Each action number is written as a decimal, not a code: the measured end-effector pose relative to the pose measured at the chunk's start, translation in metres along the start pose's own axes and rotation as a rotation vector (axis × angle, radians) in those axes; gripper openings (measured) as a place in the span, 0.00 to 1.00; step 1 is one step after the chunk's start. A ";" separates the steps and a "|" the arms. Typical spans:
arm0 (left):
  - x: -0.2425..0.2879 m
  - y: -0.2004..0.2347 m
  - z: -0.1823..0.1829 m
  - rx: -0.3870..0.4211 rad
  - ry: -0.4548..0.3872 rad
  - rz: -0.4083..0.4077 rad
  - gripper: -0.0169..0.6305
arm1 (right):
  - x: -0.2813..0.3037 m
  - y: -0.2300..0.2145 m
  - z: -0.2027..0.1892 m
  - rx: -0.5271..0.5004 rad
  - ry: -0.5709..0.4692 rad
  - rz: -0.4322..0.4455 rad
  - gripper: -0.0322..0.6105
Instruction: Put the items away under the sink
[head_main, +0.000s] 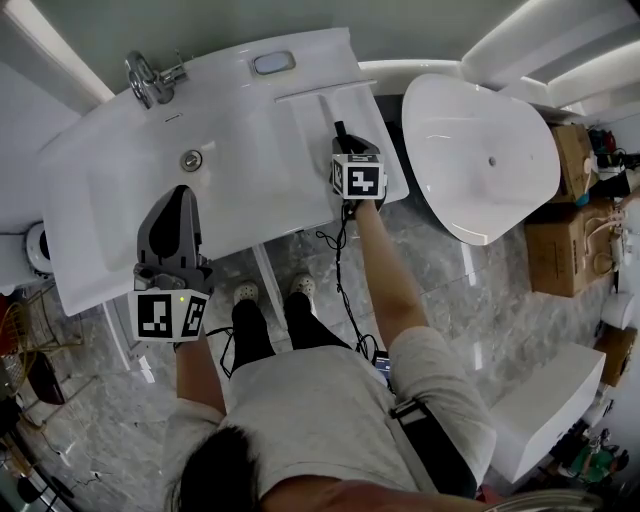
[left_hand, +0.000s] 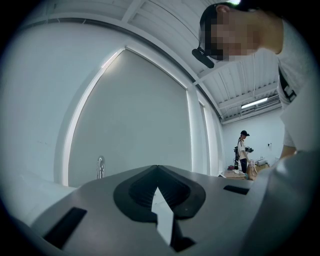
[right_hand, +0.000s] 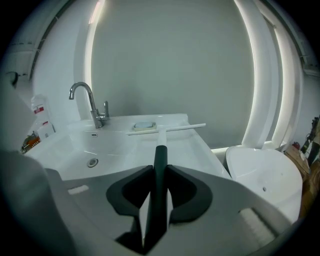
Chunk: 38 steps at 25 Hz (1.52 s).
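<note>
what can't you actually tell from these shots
- Space under the sink: head view, mostly covered by the basin top; no other view shows it.
- Bottles: right gripper view, small at the left, labels unreadable.
- Distant person: left gripper view, too small to see what they hold.

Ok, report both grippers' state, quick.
left gripper: closed, empty.
right gripper: closed on the dark handle of the squeegee.
</note>
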<state>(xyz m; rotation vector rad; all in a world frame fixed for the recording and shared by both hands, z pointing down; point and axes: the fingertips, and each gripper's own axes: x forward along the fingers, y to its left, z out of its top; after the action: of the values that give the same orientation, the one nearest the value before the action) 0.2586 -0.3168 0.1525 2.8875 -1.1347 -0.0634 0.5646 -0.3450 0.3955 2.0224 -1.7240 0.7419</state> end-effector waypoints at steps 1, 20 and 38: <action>-0.001 -0.002 0.002 0.002 -0.004 0.001 0.04 | -0.006 0.002 0.002 0.004 -0.017 0.013 0.21; -0.048 -0.008 0.042 0.050 -0.083 0.141 0.04 | -0.112 0.073 0.063 -0.013 -0.323 0.227 0.21; -0.200 0.042 0.084 0.091 -0.175 0.289 0.04 | -0.231 0.226 0.082 -0.094 -0.499 0.395 0.21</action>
<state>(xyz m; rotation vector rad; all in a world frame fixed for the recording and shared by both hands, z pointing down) 0.0793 -0.2128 0.0753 2.8037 -1.6127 -0.2664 0.3294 -0.2529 0.1782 1.9321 -2.4335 0.2580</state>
